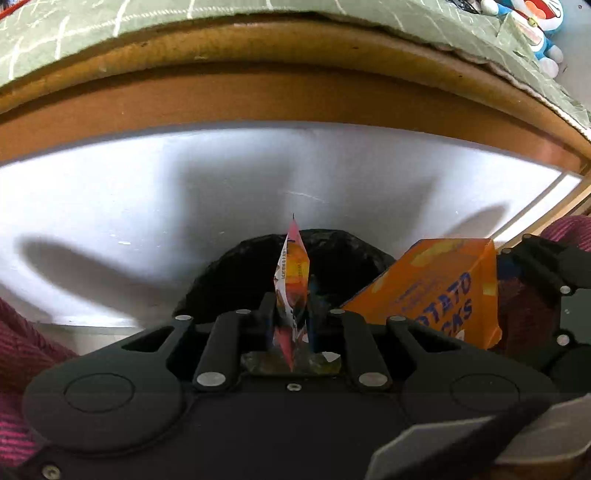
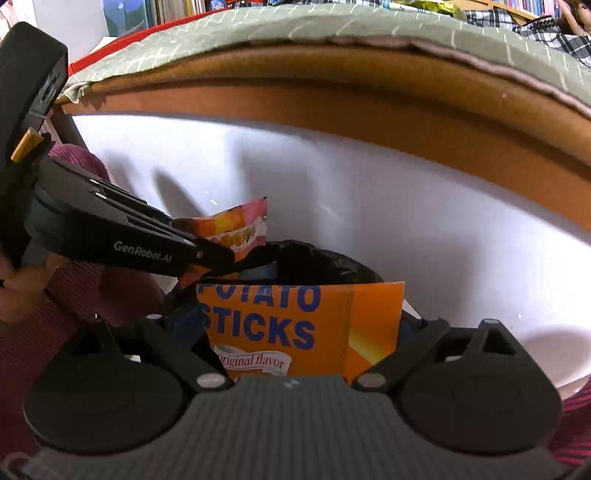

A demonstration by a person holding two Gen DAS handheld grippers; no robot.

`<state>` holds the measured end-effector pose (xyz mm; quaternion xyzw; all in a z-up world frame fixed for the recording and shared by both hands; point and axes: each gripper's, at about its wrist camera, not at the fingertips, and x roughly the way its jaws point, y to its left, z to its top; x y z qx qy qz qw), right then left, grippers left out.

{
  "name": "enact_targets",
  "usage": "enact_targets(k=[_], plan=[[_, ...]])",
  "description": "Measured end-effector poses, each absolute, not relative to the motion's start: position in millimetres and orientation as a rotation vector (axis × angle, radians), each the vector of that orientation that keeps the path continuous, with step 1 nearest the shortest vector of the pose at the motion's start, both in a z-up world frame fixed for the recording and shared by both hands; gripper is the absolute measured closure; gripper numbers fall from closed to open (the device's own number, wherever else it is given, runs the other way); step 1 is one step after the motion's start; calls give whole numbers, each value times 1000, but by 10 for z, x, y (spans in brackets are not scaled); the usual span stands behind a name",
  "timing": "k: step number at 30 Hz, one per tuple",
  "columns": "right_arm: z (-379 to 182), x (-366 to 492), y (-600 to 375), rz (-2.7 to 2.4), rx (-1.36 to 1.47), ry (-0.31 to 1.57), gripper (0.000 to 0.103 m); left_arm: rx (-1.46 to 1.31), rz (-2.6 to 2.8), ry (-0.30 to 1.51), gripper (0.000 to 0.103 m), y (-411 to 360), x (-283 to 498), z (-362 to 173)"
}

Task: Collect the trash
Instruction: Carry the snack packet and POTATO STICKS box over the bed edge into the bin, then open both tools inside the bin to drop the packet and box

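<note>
My left gripper (image 1: 291, 297) is shut on a pink and orange snack wrapper (image 1: 292, 258), seen edge-on and standing upright between the fingers. Just behind it gapes a bin with a black liner (image 1: 343, 251). In the right wrist view the same wrapper (image 2: 236, 227) hangs over the bin's rim (image 2: 325, 262), pinched by the left gripper (image 2: 218, 256) reaching in from the left. My right gripper (image 2: 301, 323) is shut on an orange "Potato Sticks" box (image 2: 306, 332), held upright at the bin's near side. That box (image 1: 436, 288) also shows at the right of the left wrist view.
A white surface (image 2: 406, 206) lies behind the bin under a brown wooden frame (image 2: 332, 88) topped with green patterned cloth (image 1: 110, 26). A blue plush toy (image 1: 543, 22) sits far right. Maroon sleeves (image 1: 18, 343) flank both grippers, and a hand (image 2: 14, 288) grips the left tool.
</note>
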<state>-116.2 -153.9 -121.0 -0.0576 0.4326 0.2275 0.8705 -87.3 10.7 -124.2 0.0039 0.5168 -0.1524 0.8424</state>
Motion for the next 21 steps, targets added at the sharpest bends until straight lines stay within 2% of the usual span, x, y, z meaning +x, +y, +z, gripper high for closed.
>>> enact_targets(k=[6,11,16,21], plan=[[-1283,-1086,-1537,470,-112,928,7,10,-328,1117,88,98,-831,-1327],[-1310,-1039,-1511,468,-102,937,5,9,-332,1134,82,67,-807,-1369],[-1320,-1035,-1512,469,-94,943,3,16,-341,1134,65,57,-791,-1359],[-1326,-1028,-1517,460,-85,944,2,30,-334,1125,58,45,-799,-1345]])
